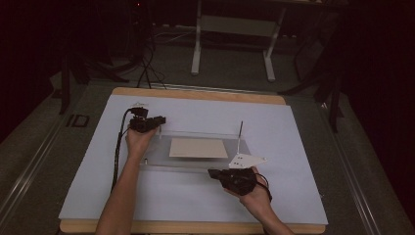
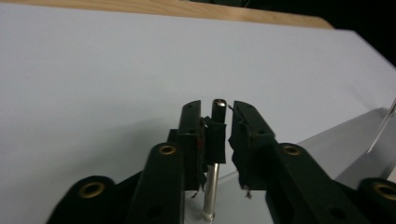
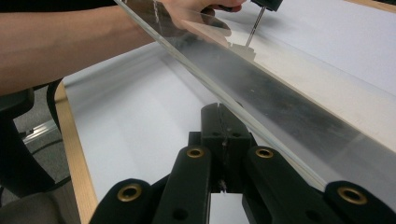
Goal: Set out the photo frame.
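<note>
Two metal pins [image 1: 240, 138] are standing upright on the clear plate [image 1: 156, 152] lying mid-desk [image 1: 195, 205] — the left hand-held gripper [image 2: 219, 122] is sitting narrowly parted around one, the right hand-held gripper [image 3: 222, 123] is clamping the plate's near edge.

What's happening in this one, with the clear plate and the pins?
A person works at a table covered with a white sheet, a gripper in each hand. The left gripper sits around an upright thin metal pin at the left end of a clear flat acrylic plate; one pad lies against the pin, the other stands just off it. The right gripper is shut on the plate's near edge. A beige square sheet lies on the plate, and a second upright pin stands at its right end.
</note>
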`<state>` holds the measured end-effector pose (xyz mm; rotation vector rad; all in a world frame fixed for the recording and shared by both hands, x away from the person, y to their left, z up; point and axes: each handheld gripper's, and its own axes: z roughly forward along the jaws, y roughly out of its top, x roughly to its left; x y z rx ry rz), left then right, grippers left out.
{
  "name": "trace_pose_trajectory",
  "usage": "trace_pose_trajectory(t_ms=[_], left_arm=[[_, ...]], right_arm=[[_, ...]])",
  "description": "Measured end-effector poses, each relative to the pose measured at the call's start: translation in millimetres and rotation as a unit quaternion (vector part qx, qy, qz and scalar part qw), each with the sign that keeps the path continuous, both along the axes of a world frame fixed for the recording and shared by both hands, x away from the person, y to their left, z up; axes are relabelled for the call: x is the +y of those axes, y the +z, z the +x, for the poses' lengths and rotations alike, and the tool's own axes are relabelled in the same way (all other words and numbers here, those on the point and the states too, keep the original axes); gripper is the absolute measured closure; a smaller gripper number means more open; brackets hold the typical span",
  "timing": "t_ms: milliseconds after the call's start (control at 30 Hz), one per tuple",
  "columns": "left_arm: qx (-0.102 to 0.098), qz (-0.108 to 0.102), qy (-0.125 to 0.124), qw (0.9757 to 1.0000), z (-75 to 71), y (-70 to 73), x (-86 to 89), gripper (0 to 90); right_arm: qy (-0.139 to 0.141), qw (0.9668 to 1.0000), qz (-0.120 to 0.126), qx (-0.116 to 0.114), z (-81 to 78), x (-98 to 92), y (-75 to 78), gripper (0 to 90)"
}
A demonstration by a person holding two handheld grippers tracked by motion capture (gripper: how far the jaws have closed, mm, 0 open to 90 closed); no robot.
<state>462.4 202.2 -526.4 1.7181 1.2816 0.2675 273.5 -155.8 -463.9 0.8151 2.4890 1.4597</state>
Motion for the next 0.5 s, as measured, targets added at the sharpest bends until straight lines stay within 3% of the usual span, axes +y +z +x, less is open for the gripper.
trace_pose_trajectory(t_ms=[133,500], left_arm=[[-0.012,0.019,-0.01,0.9997,-4.0,5.0,-1.3,69.1],[-0.055,0.007,-0.014,0.9984,-22.1,18.2,9.2,63.8]], right_arm=[[0.0,1.0,0.0,0.0,0.7,-0.1,1.0,90.0],[-0.001,1.0,0.005,-0.003,3.5,-0.2,5.5,90.0]])
